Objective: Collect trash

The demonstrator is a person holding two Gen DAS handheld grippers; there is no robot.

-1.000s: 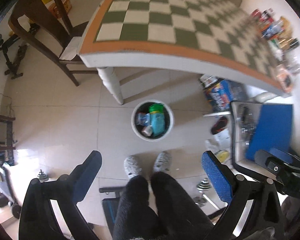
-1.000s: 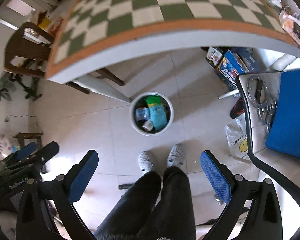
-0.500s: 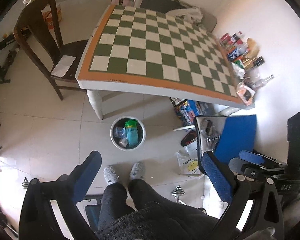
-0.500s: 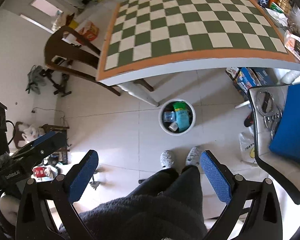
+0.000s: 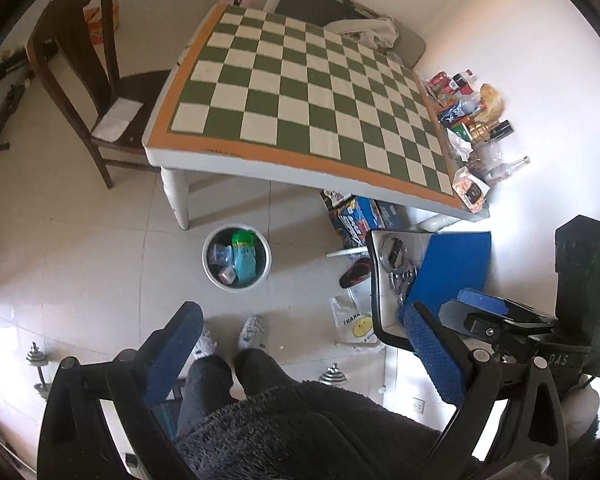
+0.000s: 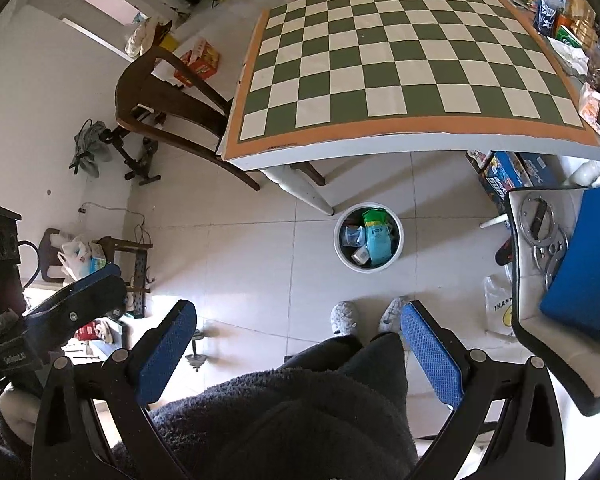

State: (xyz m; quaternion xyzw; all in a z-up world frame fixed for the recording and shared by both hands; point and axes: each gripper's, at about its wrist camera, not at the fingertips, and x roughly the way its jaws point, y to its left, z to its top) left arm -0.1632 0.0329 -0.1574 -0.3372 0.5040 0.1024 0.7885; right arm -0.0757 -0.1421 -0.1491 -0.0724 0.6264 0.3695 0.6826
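A white round trash bin (image 5: pixel 209 266) stands on the tiled floor by the table leg; it holds a green-and-blue packet (image 5: pixel 244 256), a clear wrapper and a small cup. It also shows in the right wrist view (image 6: pixel 342 256). My left gripper (image 5: pixel 300 344) is open and empty, high above the floor. My right gripper (image 6: pixel 300 340) is open and empty too, and it shows at the right of the left wrist view (image 5: pixel 496 312). The checkered table (image 5: pixel 300 92) is bare in the middle.
Bottles, cans and snack packs (image 5: pixel 468 120) crowd the table's right edge. A dark wooden chair (image 5: pixel 80 80) stands left of the table. A chair with a blue cushion (image 5: pixel 452 264), boxes (image 5: pixel 356 216) and a plastic bag (image 5: pixel 356 324) lie to the right. The person's legs (image 5: pixel 236 372) are below.
Both grippers have risen and pulled back from the bin, so the bin looks smaller and the whole table has come into view. Both stay open and empty.
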